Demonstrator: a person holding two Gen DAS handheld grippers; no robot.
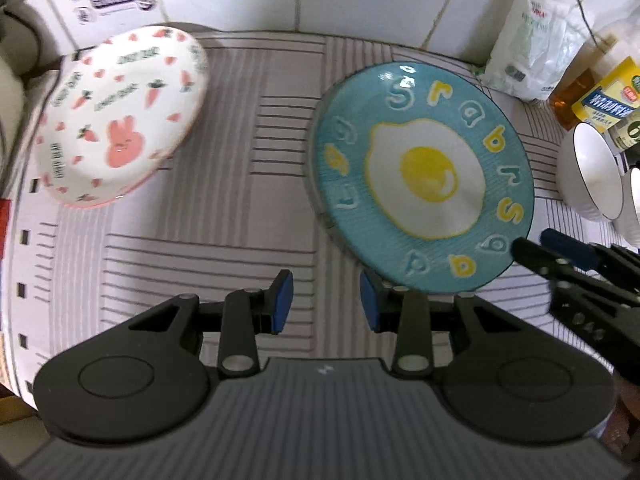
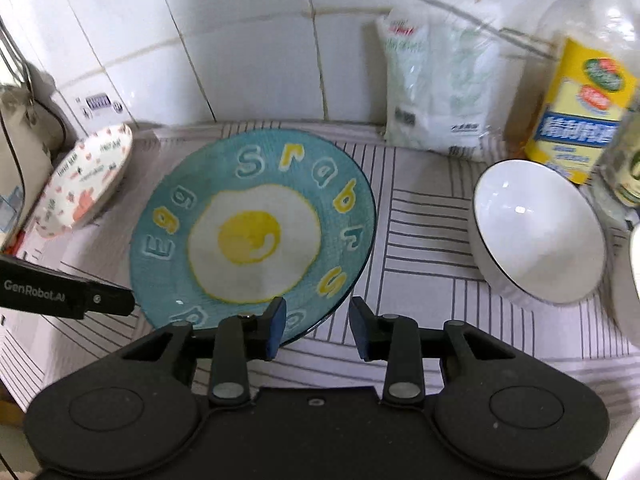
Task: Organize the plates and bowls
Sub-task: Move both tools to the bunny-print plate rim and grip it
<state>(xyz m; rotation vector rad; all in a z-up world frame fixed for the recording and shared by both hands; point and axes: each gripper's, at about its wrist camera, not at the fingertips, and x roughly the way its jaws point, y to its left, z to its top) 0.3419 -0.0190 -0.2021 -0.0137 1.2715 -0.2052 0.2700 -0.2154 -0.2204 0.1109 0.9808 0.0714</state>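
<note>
Left gripper (image 1: 326, 300): jaws stood partly apart with nothing between the blue pads, poised over the striped mat; its right finger sat just at the near rim of the blue plate, contact not clear.
Right gripper (image 2: 317, 330): jaws partly apart and empty, its left finger overlapping the plate's near edge in view.
Blue plate (image 2: 252, 236): teal, with a fried-egg picture and raised letters, lay flat on the mat between the two grippers.
Pink plate (image 1: 120, 114): white with carrots and a rabbit, stood tilted at the mat's far left.
White bowl (image 2: 538, 232): dark-rimmed, tipped on its side, well right of the blue plate.
Surface: grey mat (image 1: 240, 220) with line blocks.
Room: white tiled wall (image 2: 248, 48); a white bag (image 2: 436, 84) and a yellow-labelled bottle (image 2: 580, 112) stood against it.
</note>
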